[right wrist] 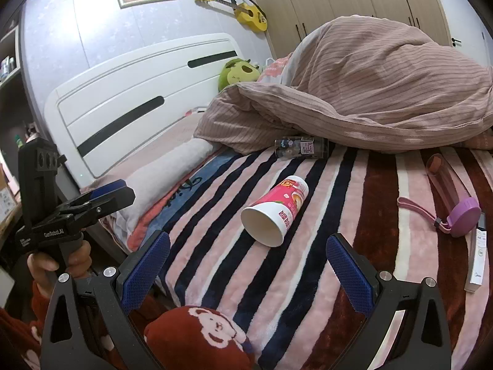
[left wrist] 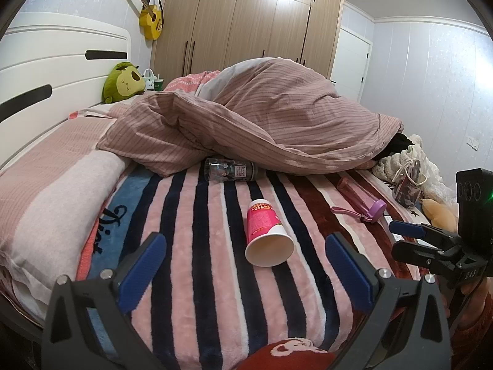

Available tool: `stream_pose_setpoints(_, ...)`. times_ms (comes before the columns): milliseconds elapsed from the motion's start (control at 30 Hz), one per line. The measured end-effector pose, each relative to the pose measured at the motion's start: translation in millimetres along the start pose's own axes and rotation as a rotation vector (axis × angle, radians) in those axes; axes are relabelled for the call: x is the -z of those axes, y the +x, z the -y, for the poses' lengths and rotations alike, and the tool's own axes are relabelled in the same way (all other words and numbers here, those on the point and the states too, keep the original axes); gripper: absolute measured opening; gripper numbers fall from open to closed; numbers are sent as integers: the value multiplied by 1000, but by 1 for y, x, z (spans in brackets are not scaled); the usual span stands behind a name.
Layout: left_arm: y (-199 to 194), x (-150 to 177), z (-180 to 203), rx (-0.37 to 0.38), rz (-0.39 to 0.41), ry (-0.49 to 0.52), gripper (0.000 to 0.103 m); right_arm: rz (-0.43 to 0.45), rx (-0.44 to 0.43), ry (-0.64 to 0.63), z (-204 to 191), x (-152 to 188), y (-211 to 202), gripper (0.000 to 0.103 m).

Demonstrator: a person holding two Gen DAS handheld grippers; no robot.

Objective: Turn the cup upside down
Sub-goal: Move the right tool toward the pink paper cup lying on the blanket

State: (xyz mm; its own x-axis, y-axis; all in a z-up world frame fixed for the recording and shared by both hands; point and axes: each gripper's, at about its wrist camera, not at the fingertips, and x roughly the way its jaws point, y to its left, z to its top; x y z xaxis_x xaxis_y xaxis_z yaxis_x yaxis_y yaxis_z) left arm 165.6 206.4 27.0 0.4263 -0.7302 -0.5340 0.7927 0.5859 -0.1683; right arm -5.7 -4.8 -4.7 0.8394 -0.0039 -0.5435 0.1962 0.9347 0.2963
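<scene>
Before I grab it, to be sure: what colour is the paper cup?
Pink label, white rim and inside; right wrist view shows it best.

Cup [left wrist: 266,235]: lies on its side on the blanket [left wrist: 197,231], mouth toward the cameras.
Jar [left wrist: 231,170]: on its side behind the cup, touching the duvet [left wrist: 265,117] edge.
Bottle [left wrist: 362,199]: lies right of the cup, well apart.
Remote [right wrist: 478,252]: just beside the bottle's cap.
Plush toy [left wrist: 123,81]: at the headboard [left wrist: 55,61], left of the duvet.
</scene>
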Motion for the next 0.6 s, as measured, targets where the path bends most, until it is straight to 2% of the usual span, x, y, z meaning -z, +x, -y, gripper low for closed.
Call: stream_pose_setpoints(600,-1,0,1,-3,2,0,102,14,42,-58,-14,-6,-5,103)
